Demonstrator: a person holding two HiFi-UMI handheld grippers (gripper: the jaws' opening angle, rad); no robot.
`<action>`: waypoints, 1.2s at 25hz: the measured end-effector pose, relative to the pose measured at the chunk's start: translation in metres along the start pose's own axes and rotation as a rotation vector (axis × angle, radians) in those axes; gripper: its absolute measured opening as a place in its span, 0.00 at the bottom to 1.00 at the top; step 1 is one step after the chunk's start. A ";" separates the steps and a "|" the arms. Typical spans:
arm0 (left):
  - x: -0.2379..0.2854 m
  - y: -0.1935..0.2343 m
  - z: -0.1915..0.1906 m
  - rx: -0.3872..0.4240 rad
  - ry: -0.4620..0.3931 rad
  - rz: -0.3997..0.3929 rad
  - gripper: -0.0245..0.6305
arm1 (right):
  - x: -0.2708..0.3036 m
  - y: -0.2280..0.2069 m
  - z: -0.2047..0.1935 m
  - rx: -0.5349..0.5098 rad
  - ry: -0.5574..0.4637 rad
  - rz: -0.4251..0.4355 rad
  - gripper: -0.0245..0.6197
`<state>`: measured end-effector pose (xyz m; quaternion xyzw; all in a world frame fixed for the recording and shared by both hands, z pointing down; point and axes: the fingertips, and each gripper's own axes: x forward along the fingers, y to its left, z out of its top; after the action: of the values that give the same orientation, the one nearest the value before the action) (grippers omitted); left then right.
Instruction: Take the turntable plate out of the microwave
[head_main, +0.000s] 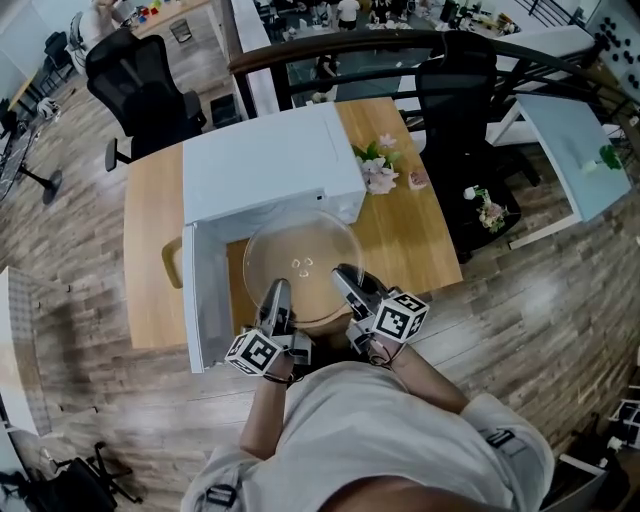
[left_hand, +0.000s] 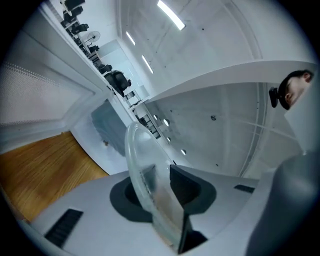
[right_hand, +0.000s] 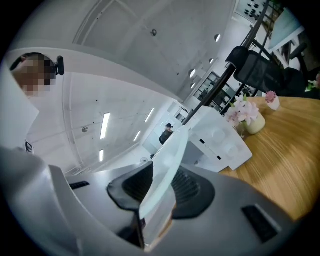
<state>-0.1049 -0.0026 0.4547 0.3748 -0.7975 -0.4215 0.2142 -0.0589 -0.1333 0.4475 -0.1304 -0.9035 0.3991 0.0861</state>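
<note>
The clear glass turntable plate (head_main: 303, 262) hangs level in front of the white microwave (head_main: 268, 165), outside the cavity and above the wooden table (head_main: 150, 250). The microwave door (head_main: 203, 295) stands swung open at the left. My left gripper (head_main: 276, 294) is shut on the plate's near left rim and my right gripper (head_main: 347, 279) on its near right rim. In the left gripper view the plate (left_hand: 142, 170) runs edge-on between the dark pads of the left gripper (left_hand: 156, 186). In the right gripper view the plate (right_hand: 167, 162) is clamped the same way in the right gripper (right_hand: 159, 189).
A vase of pale flowers (head_main: 378, 168) and a small pink object (head_main: 418, 179) stand on the table right of the microwave. Black office chairs (head_main: 140, 85) (head_main: 455, 100) stand behind the table. A white desk (head_main: 575, 150) is at the far right.
</note>
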 end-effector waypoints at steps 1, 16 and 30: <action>-0.001 -0.006 0.003 0.009 -0.009 -0.004 0.21 | -0.001 0.004 0.004 -0.005 -0.006 0.012 0.22; 0.029 -0.056 0.040 0.087 -0.069 -0.117 0.21 | 0.007 0.034 0.067 -0.096 -0.109 0.077 0.22; 0.033 -0.060 0.037 0.074 -0.063 -0.129 0.21 | 0.004 0.034 0.072 -0.110 -0.120 0.076 0.22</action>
<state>-0.1251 -0.0314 0.3850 0.4195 -0.7930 -0.4164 0.1475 -0.0761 -0.1606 0.3747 -0.1448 -0.9221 0.3588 0.0092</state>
